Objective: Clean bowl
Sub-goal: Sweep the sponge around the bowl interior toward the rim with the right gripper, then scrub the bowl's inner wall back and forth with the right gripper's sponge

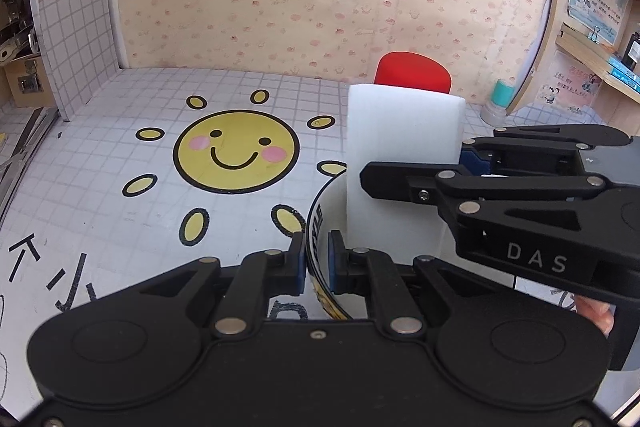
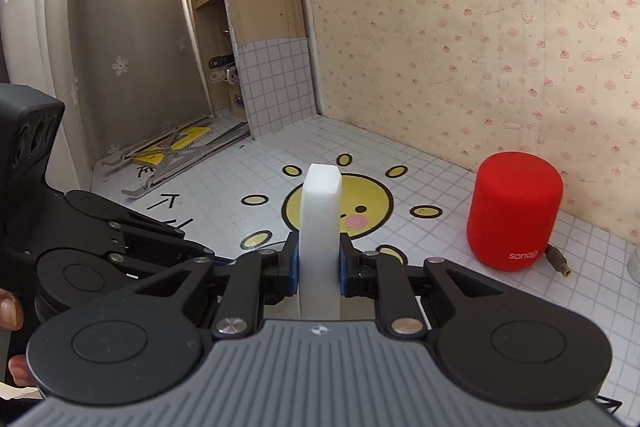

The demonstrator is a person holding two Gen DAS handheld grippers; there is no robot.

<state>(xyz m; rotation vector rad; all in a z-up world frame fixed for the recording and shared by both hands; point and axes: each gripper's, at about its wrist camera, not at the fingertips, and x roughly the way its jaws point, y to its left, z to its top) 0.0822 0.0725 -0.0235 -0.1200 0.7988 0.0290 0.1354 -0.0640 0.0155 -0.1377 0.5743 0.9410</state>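
The bowl (image 1: pixel 320 227), white with a black-edged rim and printed lettering, is seen near the front edge of the tabletop (image 1: pixel 100 187), to the right of the yellow smiling sun (image 1: pixel 236 151) printed at its middle. The bowl's rim is pinched by the left tool (image 1: pixel 316 263): one blue-padded finger lies outside the wall and the other inside, with the wall clamped between them.

A white sponge block (image 1: pixel 400 155) is held upright by the right tool (image 1: pixel 416 171), which enters from the right in the left wrist view. Its lower end is set down inside the bowl, while its upper end rises well above the rim. In the right wrist view the sponge block (image 2: pixel 320 227) is seen edge-on, squeezed between the two blue pads of the right tool (image 2: pixel 320 263), so that its narrow sides are pressed in. Whether the sponge touches the bowl's floor cannot be told, since that part is hidden.

A red cylindrical speaker (image 2: pixel 514 211) stands toward the back right of the tabletop, near the patterned wall (image 2: pixel 460 27), with a small cable plug (image 2: pixel 560 265) lying just beside its base. A teal-capped container (image 1: pixel 498 103) is seen at the far right corner. The left tool's black body (image 2: pixel 100 251) is seen at the left of the right wrist view, with fingertips (image 2: pixel 12 307) of a hand on it.
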